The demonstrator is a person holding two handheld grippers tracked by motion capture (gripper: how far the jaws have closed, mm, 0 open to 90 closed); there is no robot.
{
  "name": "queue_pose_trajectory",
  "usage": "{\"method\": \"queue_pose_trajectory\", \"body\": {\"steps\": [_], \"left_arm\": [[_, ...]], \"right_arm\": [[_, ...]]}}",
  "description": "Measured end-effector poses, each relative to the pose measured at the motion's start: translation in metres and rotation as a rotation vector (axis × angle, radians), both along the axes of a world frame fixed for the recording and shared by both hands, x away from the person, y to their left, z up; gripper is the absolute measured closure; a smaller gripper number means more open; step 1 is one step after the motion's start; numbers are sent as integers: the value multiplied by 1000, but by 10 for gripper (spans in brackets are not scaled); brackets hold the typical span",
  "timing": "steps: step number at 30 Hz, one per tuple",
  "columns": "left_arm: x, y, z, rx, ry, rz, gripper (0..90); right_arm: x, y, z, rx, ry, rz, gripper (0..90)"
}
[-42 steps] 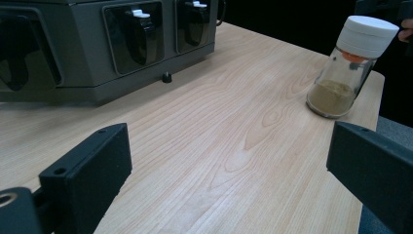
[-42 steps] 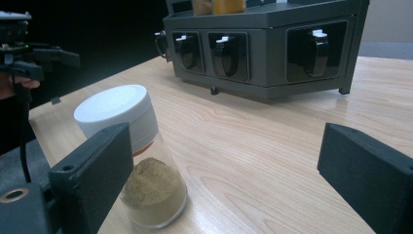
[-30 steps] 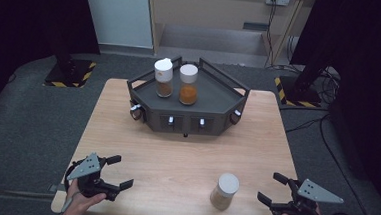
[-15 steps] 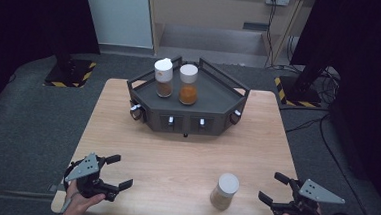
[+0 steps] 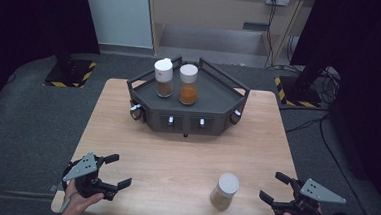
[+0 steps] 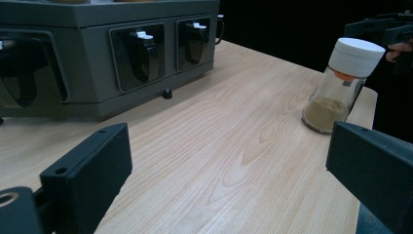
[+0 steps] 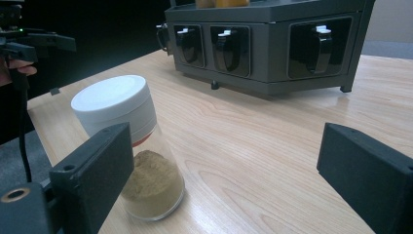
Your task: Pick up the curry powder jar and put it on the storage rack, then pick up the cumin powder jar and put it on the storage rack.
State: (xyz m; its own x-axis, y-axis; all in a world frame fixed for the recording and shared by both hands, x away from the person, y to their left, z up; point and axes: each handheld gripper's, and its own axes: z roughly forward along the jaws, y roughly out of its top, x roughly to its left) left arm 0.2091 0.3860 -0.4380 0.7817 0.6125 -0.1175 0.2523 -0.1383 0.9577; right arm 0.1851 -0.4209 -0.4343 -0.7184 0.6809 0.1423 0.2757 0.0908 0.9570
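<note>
Three white-capped glass spice jars counted: two stand in the dark grey angular rack (image 5: 214, 96), one, holding tan powder (image 5: 224, 191), stands upright on the wooden worktop (image 5: 176, 151), just beside the right gripper (image 5: 277, 189), outside its released jaws. Left gripper (image 5: 117, 171) well apart, jaws released, empty.

Overhead plus two low tabletop views
</note>
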Motion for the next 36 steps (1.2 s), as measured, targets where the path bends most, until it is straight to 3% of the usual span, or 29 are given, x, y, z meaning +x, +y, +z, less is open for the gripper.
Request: {"method": "queue_pose_trajectory", "body": {"steps": [24, 36], "left_arm": [[1, -1, 0, 0, 4, -7, 19], [0, -2, 0, 4, 8, -3, 19]], "right_arm": [[0, 1, 2, -8, -3, 3, 63], [-3, -1, 8, 24, -5, -6, 21]]}}
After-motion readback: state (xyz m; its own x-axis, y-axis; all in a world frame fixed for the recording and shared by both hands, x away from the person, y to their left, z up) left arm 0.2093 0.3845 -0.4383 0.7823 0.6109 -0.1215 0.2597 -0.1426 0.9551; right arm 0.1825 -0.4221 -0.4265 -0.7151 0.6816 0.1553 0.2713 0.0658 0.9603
